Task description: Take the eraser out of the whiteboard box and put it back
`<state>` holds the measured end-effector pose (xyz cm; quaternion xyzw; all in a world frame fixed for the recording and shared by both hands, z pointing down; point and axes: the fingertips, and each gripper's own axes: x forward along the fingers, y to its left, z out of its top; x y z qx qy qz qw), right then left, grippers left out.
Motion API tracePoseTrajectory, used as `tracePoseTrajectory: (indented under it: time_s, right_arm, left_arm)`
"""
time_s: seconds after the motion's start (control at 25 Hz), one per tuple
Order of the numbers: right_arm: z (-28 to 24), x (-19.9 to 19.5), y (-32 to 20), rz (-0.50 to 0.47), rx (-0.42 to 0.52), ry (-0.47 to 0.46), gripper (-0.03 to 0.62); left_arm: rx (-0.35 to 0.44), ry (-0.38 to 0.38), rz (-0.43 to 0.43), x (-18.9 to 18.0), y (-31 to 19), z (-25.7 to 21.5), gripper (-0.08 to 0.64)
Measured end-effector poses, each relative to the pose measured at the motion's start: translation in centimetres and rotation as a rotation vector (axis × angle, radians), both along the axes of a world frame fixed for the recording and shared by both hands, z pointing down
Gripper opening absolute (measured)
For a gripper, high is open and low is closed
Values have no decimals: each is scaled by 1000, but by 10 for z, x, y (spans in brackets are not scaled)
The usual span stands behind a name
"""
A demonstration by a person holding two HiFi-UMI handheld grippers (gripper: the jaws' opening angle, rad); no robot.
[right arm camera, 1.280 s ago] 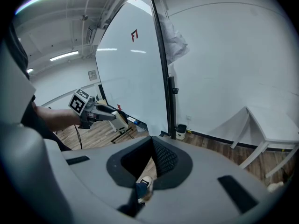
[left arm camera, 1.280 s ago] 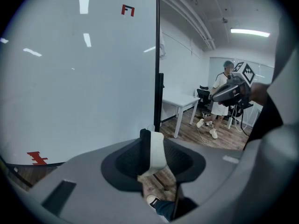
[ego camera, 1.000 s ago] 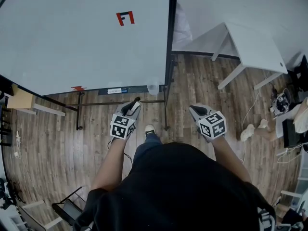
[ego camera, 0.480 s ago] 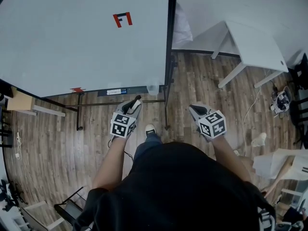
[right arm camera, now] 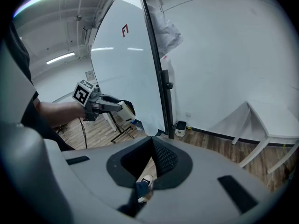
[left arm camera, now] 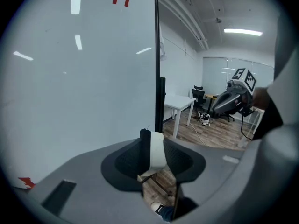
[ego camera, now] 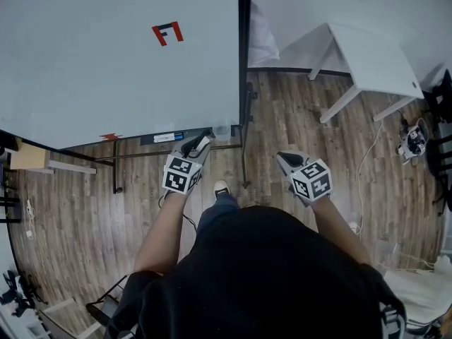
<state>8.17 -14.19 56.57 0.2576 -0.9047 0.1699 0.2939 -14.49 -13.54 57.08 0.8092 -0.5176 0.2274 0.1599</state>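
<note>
The whiteboard (ego camera: 106, 62) fills the upper left of the head view, with a small translucent whiteboard box (ego camera: 223, 129) at its lower right corner by the black post (ego camera: 244, 83). My left gripper (ego camera: 200, 145) is just below the board's lower edge and left of the box. It is shut on the eraser (left arm camera: 156, 153), a white block with a black felt side, which stands upright between the jaws. In the right gripper view the left gripper (right arm camera: 124, 107) shows with the pale eraser at its tip. My right gripper (ego camera: 284, 158) hangs over the floor to the right, shut and empty.
A white table (ego camera: 367, 62) stands at the right against the wall. The board's black stand legs (ego camera: 115, 168) spread over the wood floor. Cables and small gear (ego camera: 413, 140) lie at the far right. A wooden box (ego camera: 28, 155) is at the left. My shoe (ego camera: 220, 189) is between the grippers.
My left gripper has moved forward toward the board's lower edge and the box, still holding the eraser. The right gripper has stayed where it was.
</note>
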Motion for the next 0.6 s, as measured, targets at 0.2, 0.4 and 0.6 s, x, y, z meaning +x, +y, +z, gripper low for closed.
tracePoseTrajectory:
  time_s: [0.2, 0.4, 0.6]
  right_arm:
    - [2, 2, -10, 10, -4, 0, -5]
    - [4, 3, -21, 18, -8, -1, -5]
    - [7, 4, -26, 25, -18, 0, -5]
  left_arm:
    - [12, 5, 16, 3, -19, -6, 149]
    - [8, 8, 33, 7, -37, -8, 149]
    - [8, 12, 55, 15, -51, -9, 149]
